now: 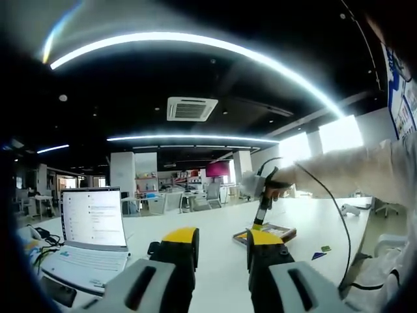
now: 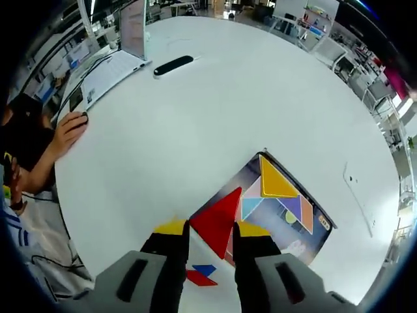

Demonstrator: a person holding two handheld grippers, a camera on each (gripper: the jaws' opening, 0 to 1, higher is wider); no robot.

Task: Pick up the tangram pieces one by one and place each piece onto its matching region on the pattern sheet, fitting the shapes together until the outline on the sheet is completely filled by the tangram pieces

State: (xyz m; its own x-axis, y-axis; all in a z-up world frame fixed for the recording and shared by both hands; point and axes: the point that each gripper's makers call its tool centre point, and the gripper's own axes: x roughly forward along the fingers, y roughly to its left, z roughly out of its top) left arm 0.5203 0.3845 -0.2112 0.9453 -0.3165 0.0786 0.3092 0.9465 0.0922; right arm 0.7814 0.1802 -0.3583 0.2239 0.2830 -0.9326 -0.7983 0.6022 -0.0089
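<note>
White table (image 2: 195,130): right tool (image 2: 212,240) grips red triangle (image 2: 218,218).

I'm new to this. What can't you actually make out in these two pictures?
- Right gripper view: the pattern sheet outline is covered by pieces; the red triangle hides its near part.
- Right gripper view: whether the right gripper pinches the triangle.
- Left gripper view: laptop text, too small.

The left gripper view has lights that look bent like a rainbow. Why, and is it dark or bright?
In the left gripper view the fisheye lens bends the ceiling light strips into arcs; the ceiling looks dark, the windows glare white. In the right gripper view the white table is evenly bright and bulges round, with the red triangle sharp.
</note>
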